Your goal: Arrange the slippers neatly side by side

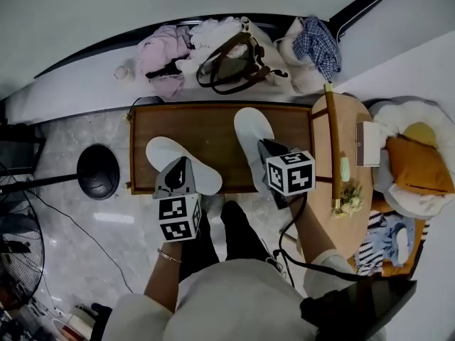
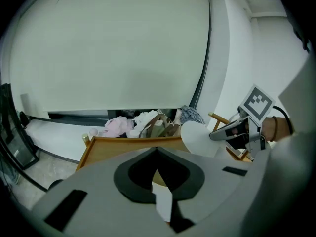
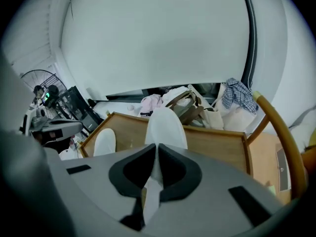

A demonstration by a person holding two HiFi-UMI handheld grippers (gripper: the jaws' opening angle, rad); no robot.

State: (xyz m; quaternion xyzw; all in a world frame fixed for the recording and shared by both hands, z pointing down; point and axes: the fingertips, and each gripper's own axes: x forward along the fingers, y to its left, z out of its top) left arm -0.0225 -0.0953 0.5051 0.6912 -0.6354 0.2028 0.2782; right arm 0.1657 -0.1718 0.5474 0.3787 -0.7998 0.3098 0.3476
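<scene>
Mid-carry in the gathering step, above a wooden worktop (image 1: 206,130). Pinching the edge of the left slipper (image 1: 162,155), slanted over the near-left corner, with the fingers (image 2: 127,186) of the left gripper (image 1: 183,166). Pinching the right slipper (image 1: 252,130), pointing away and well apart, with the fingers (image 3: 127,176) of the right gripper (image 1: 263,146). Next, probably: turn the slanted one parallel, close the gap, lower both together.

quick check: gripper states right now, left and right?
Left gripper: fingers closed on the left slipper, holding it.
Right gripper: fingers closed on the right slipper, holding it.
</scene>
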